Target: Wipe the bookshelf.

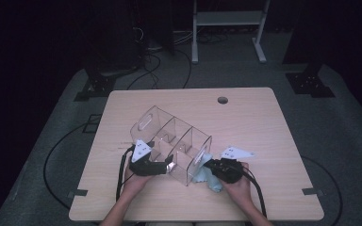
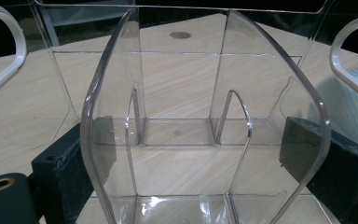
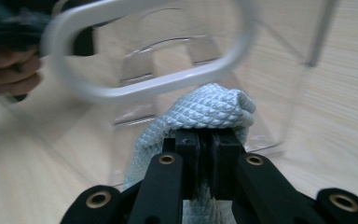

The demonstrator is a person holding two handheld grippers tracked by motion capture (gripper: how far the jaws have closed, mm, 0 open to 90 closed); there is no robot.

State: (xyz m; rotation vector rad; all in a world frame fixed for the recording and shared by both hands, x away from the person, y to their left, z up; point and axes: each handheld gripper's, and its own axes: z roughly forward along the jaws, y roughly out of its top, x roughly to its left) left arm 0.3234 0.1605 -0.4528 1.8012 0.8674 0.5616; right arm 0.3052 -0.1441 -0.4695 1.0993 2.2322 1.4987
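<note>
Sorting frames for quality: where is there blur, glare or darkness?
High view: dim, floor around the table nearly black. Left gripper view: sharp, small glints on the clear organizer. Right gripper view: organizer's white handle smeared by motion; cloth in the claw crisp.

A clear, glossy plastic organiser, smooth and reflective, is seen at centre frame on a matt pale wood-grain table. A pale blue cloth with a quilted, diamond-textured weave is pictured between matt black jaws with brass-coloured rivets in the right gripper view.
</note>
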